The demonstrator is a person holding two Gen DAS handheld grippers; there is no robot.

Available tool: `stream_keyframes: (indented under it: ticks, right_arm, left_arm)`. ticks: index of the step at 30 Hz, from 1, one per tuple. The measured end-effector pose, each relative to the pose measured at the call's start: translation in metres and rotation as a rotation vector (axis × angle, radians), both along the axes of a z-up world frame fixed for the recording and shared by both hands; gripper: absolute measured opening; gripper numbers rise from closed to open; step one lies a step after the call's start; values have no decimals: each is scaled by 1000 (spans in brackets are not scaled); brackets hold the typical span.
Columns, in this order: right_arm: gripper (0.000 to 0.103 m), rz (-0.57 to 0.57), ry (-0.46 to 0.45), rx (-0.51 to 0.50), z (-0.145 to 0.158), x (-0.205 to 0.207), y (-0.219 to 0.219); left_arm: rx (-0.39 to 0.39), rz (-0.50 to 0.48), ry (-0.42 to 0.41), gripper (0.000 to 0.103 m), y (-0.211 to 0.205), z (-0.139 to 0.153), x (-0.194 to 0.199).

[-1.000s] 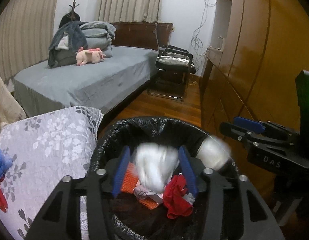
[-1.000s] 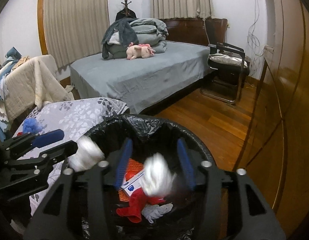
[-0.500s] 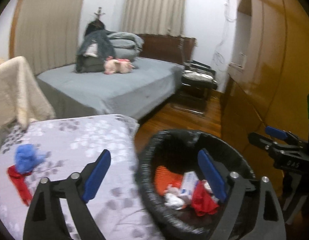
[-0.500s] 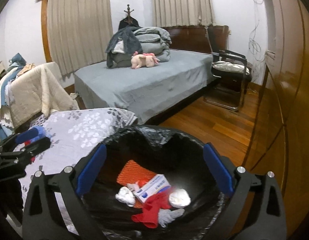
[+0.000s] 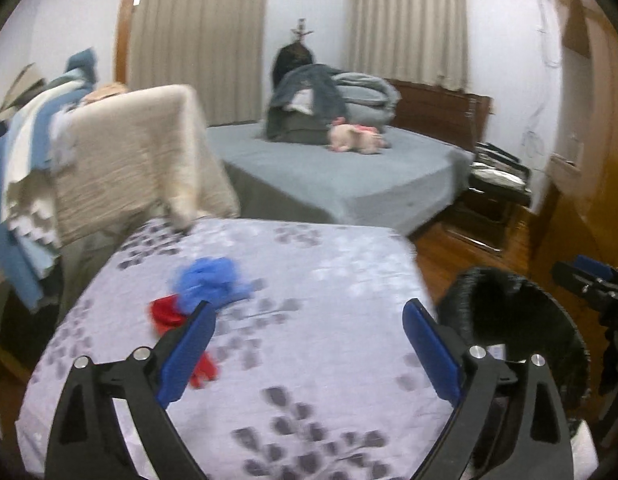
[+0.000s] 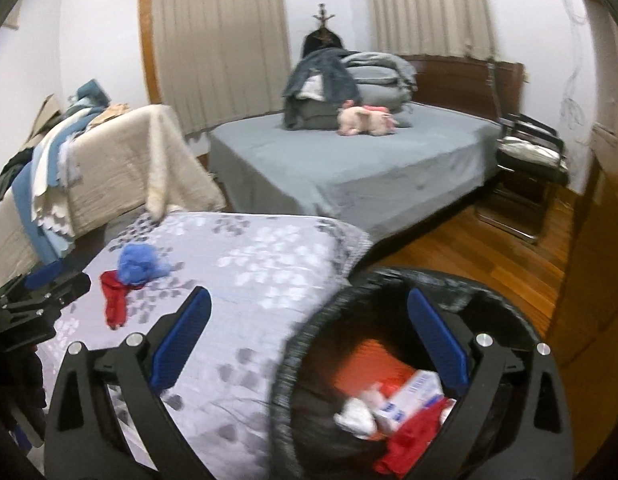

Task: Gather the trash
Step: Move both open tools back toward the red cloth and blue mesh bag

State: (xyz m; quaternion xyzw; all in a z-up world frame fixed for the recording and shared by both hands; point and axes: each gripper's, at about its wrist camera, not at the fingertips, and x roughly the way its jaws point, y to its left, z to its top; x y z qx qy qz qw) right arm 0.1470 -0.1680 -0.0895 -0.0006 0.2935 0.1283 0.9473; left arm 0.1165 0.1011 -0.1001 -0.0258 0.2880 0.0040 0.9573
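Observation:
A crumpled blue scrap [image 5: 211,282] and a red scrap [image 5: 167,314] lie on the floral-clothed table [image 5: 309,272]; both also show in the right wrist view, blue scrap [image 6: 139,264] and red scrap [image 6: 115,298]. My left gripper [image 5: 309,344] is open and empty above the table, just right of these scraps. My right gripper [image 6: 309,340] is open and empty over the near rim of the black-lined bin [image 6: 389,284]. The bin holds white wads [image 6: 355,416], a small box [image 6: 409,396], an orange piece and red trash. The bin [image 5: 521,300] also shows at the left wrist view's right.
A bed [image 6: 349,168] with folded bedding and a pink plush stands behind the table. Draped cloths [image 5: 129,160] hang at the left. A black chair [image 6: 529,160] and a wooden wardrobe [image 6: 589,260] stand at the right, over wooden floor.
Both grippers opened and dropped white wads into the bin. Both then swung left; the left gripper moved from over the bin to over the table.

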Motion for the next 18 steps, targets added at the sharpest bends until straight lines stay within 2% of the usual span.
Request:
stream_keyframes:
  ticks: [8, 18]
  right_arm:
    - [96, 83, -6, -4, -11, 32, 69]
    - [96, 102, 33, -22, -53, 71, 127]
  left_arm:
    - [24, 109, 46, 93, 60, -26, 5]
    - [21, 168, 143, 86, 118, -76, 42]
